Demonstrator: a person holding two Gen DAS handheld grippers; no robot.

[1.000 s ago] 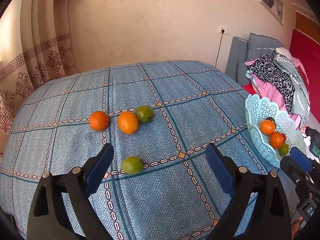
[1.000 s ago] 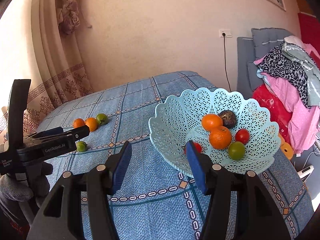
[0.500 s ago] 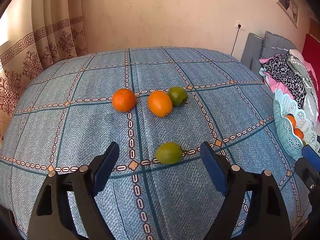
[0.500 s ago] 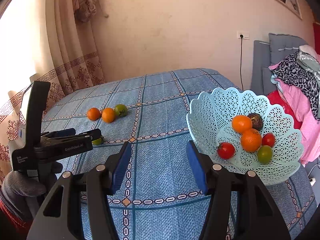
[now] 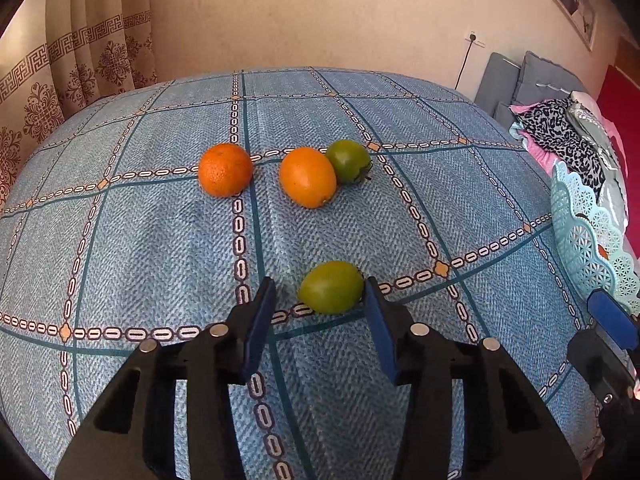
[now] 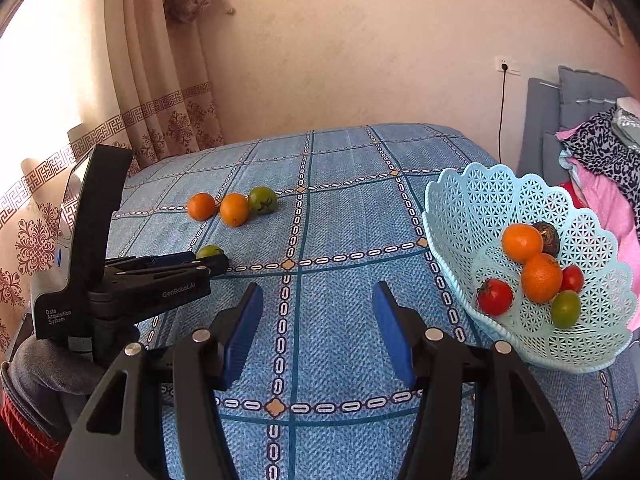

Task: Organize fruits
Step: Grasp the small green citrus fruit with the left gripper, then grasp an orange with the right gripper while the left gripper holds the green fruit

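The left gripper (image 5: 320, 296) is standing with its two blue pads on either side of a green fruit (image 5: 331, 287) on the blue patterned bedspread (image 5: 140, 248). The right pad is touching or almost touching the fruit, while a gap is showing between the left pad and the fruit — so the jaws are spread and not yet clamping it. In the right wrist view the same gripper (image 6: 208, 260) is reaching in from the left, held by a hand in a grey glove (image 6: 44, 368), and only the top of the green fruit (image 6: 210, 251) is showing behind its tips.

Farther back on the bedspread three more fruits are lying in a row: an orange (image 5: 225, 169) on the left, well apart from a second orange (image 5: 307, 177), which is touching a green tomato (image 5: 349, 161) on its right.

The right gripper (image 6: 318, 300) is hovering over bare bedspread with its pads wide apart, holding nothing. Just to its right a light blue lattice basket (image 6: 472, 216) is sitting near the edge of the bed, holding two oranges, two red tomatoes, a green fruit and one dark round fruit — all gathered toward its bottom.
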